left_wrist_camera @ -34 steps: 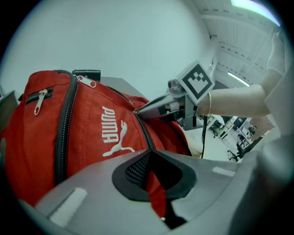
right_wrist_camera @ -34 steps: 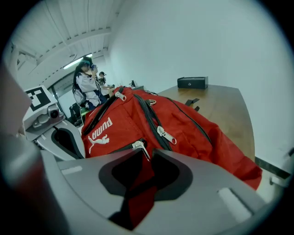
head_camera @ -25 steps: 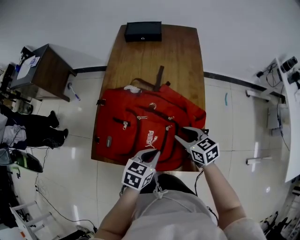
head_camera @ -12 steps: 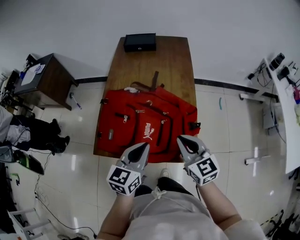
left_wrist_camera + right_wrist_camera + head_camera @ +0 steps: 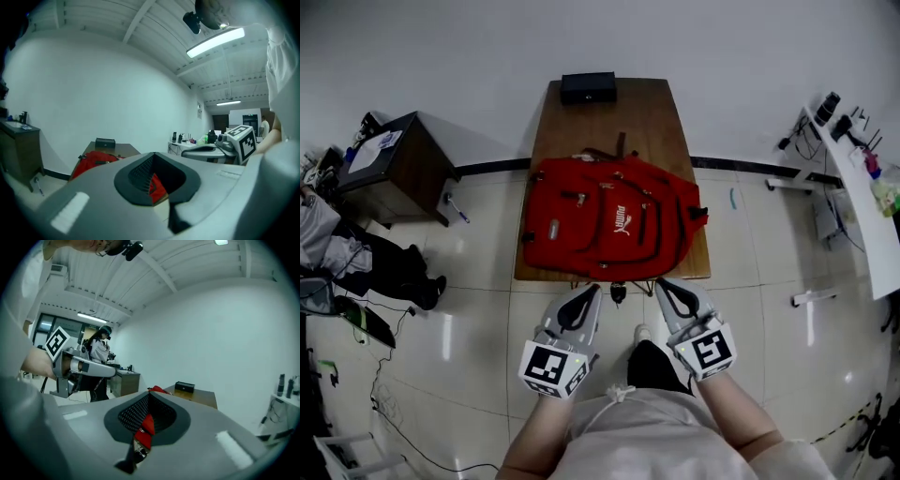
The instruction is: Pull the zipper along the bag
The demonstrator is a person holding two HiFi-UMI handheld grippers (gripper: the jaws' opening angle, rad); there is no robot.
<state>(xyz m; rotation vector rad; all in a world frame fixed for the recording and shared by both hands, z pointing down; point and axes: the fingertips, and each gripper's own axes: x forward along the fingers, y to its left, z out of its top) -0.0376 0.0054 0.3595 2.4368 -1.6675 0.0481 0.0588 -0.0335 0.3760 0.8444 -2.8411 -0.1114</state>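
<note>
Withdrawn since earlier: left gripper and right gripper, off red fabric backpack | both clenched, empty | backpack to be steadied, metal zipper tab pinched squarely, pulled along track.

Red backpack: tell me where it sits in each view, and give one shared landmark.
Head view: red backpack upper centre, lying on the wooden table.
Left gripper view: left of centre, low, on the table.
Right gripper view: centre, mostly hidden, a red sliver showing.
Shared landmark: black box at the table's far end.
</note>
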